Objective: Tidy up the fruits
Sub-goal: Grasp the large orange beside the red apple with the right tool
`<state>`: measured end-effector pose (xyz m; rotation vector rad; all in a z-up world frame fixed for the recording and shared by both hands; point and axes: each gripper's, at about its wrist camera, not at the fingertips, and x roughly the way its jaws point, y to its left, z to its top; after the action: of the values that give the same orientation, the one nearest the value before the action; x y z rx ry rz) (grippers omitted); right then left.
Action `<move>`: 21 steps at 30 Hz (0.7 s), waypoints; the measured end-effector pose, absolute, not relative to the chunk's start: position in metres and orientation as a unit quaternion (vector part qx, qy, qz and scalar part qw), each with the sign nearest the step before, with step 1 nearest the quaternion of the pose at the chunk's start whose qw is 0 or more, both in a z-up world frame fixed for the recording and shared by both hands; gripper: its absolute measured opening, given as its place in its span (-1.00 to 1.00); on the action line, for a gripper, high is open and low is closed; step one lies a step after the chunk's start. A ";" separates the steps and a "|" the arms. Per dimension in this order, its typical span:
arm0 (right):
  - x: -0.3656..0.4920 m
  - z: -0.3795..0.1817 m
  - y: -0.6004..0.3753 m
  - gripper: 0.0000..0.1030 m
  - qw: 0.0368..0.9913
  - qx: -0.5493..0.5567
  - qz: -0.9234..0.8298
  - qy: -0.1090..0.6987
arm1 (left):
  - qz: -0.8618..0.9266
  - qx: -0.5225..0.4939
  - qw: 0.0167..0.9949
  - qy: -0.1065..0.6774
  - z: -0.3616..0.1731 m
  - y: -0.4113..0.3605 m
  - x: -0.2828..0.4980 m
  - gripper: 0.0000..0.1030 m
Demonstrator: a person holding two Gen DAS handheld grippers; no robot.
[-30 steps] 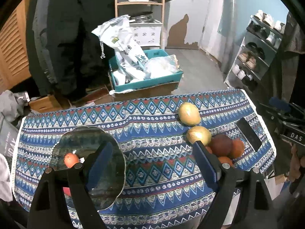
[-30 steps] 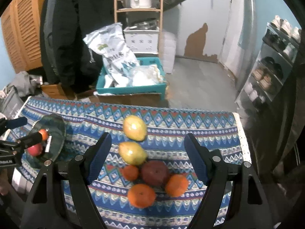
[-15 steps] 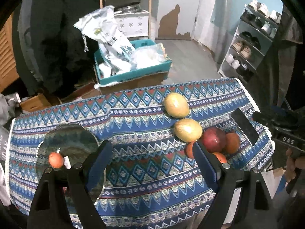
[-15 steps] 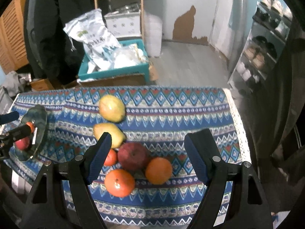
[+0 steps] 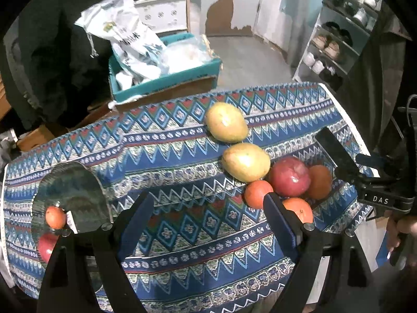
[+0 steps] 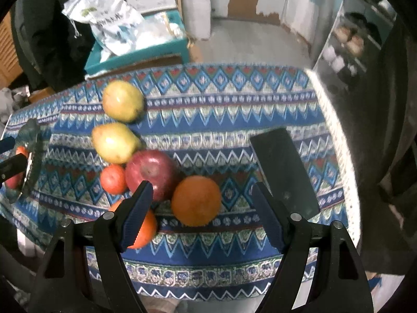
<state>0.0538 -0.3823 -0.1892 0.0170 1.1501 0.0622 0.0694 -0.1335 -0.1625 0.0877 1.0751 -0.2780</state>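
Targeting: the round, dimpled-skin orange (image 6: 196, 200) is judged the likely pick, lying on the patterned blue cloth-covered counter (image 6: 234, 120) just right of the dark red apple (image 6: 150, 172).
Right tool (image 6: 199, 217): jaws are held wide apart with nothing gripped; the orange is framed between them, untouched.
Left tool (image 5: 206, 224): jaws are held wide apart over bare cloth, empty.
Handling: the orange is judged firm, fairly heavy, prone to rolling.
Grasp: its widest middle should be taken with moderate pressure.
Destination: the clear glass plate (image 5: 70, 195), well left of the apple, is presumed.
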 end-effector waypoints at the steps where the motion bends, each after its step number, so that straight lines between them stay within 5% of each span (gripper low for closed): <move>1: 0.054 -0.196 -0.385 0.53 0.833 0.014 0.032 0.552 | -0.133 0.042 0.847 0.514 -0.166 -0.135 0.071 0.69; 21: 0.062 -0.254 -0.381 0.52 0.793 0.004 0.075 0.605 | -0.138 0.024 0.815 0.563 -0.216 -0.149 0.091 0.69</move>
<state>0.0623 -0.3810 -0.2542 0.0079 1.3001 0.1607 0.0906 -0.1495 -0.2158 0.0517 1.2007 -0.2949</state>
